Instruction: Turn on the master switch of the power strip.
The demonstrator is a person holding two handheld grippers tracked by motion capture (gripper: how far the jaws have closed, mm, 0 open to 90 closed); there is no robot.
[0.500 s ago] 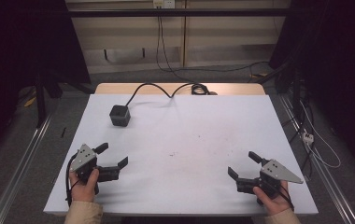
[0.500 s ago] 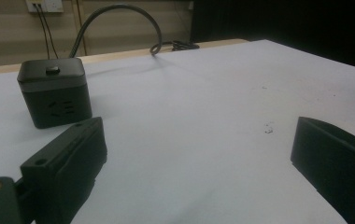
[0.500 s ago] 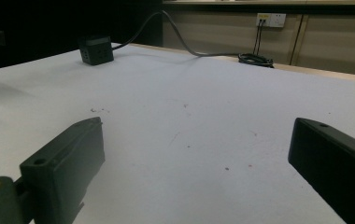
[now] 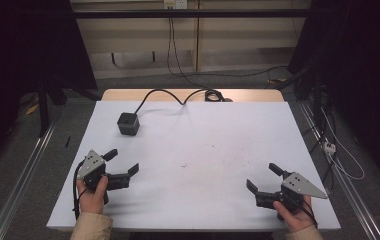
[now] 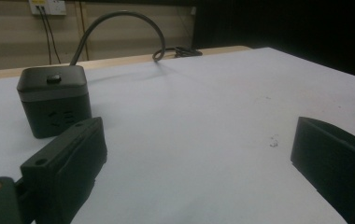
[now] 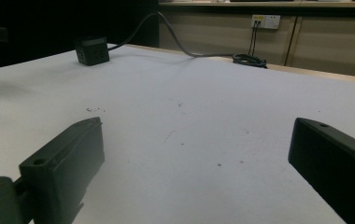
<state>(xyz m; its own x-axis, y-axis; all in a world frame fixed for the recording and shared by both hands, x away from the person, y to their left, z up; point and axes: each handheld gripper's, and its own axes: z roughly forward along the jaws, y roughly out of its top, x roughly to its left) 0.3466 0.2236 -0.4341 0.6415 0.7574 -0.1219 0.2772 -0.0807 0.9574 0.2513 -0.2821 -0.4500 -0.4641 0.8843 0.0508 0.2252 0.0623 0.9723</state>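
A black cube-shaped power socket (image 4: 128,123) stands on the white table (image 4: 203,155) at the back left, and its thick cable (image 4: 170,95) curls off toward the far edge. My left gripper (image 4: 124,162) rests near the front left, held by a hand, its jaws wide apart with nothing between them. In the left gripper view the socket cube (image 5: 54,99) stands just beyond the left jaw. My right gripper (image 4: 264,176) lies at the front right, also open and empty. The right gripper view shows the cube (image 6: 92,50) far off at the back left.
The cable ends in a coil (image 4: 213,94) on the wooden strip at the table's far edge. A wall outlet (image 6: 266,21) sits behind. Metal rails (image 4: 20,175) run along both sides of the table. Loose wires (image 4: 330,145) lie on the floor at the right.
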